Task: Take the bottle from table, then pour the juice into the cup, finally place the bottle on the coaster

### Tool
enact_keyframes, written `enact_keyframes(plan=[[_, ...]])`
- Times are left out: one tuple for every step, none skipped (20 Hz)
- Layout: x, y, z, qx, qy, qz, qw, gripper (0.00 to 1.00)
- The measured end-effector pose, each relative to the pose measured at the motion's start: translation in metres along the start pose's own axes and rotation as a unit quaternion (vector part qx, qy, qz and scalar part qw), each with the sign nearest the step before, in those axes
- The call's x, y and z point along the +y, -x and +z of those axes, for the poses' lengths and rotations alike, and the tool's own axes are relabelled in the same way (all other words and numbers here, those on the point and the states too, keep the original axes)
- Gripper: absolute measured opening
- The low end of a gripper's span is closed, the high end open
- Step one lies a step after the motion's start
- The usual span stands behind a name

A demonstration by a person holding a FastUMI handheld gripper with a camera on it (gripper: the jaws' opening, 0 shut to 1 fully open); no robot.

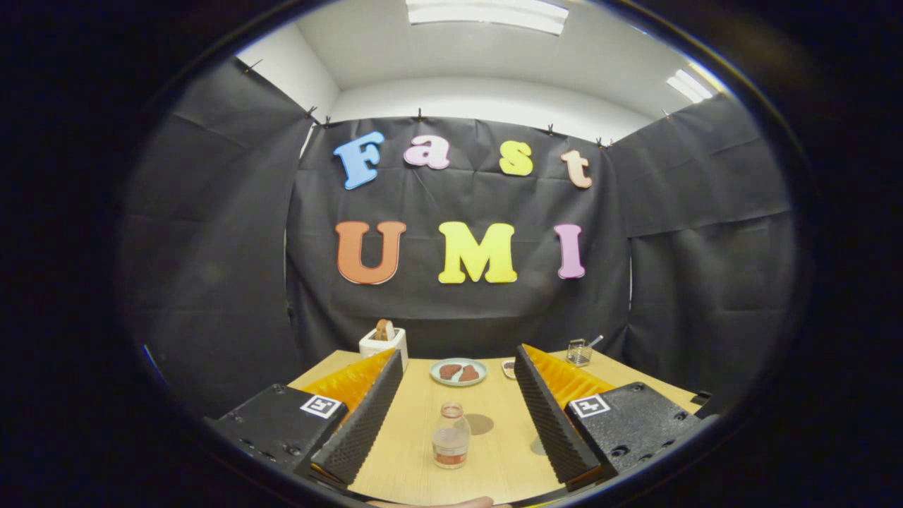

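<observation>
Right now your gripper point(457, 416) hovers above the table point(402, 451) with its fingers spread wide, touching nothing, which suits an approach: the gap is far wider than the bottle point(451, 436), so you can slide in around it without knocking it. The bottle stands upright between the two fingers, slightly nearer the left one, on bare wood. It is small and clear, with a reddish cap and a little reddish juice at the bottom, so it will likely be light and easy to tip. Just beyond it lies a round coaster point(480, 424), flat and close, probably where the bottle ends up. Farther back sit a plate point(458, 372) with food, a toaster point(383, 343) and a wire basket point(579, 351).
</observation>
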State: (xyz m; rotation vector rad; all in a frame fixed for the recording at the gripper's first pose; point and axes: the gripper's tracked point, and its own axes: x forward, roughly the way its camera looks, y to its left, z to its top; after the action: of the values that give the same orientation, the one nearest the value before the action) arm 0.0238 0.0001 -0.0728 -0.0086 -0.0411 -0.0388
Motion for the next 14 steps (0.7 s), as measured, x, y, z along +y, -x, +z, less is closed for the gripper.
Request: enact_keyframes(plan=[[0.003, -0.002, -0.007, 0.003, 0.000, 0.003, 1.000, 1.00], [0.006, -0.004, -0.014, 0.004, 0.000, 0.007, 1.000, 1.00], [0.009, -0.006, -0.020, 0.004, -0.001, 0.009, 1.000, 1.00], [0.010, -0.008, -0.027, 0.002, -0.001, 0.010, 1.000, 1.00], [0.011, -0.010, -0.035, 0.001, 0.000, 0.011, 1.000, 1.00], [0.013, -0.012, -0.043, 0.002, 0.000, 0.013, 1.000, 1.00], [0.017, -0.014, -0.051, 0.002, -0.001, 0.015, 1.000, 1.00], [0.019, -0.016, -0.060, 0.004, -0.004, 0.017, 1.000, 1.00], [0.021, -0.018, -0.067, 0.004, -0.008, 0.019, 1.000, 1.00], [0.021, -0.021, -0.076, 0.005, -0.010, 0.020, 1.000, 1.00], [0.022, -0.023, -0.082, 0.002, -0.010, 0.020, 1.000, 1.00], [0.022, -0.026, -0.089, 0.000, -0.011, 0.020, 1.000, 1.00], [0.022, -0.029, -0.100, 0.001, -0.011, 0.018, 1.000, 1.00], [0.021, -0.031, -0.109, 0.002, -0.009, 0.017, 1.000, 1.00]])
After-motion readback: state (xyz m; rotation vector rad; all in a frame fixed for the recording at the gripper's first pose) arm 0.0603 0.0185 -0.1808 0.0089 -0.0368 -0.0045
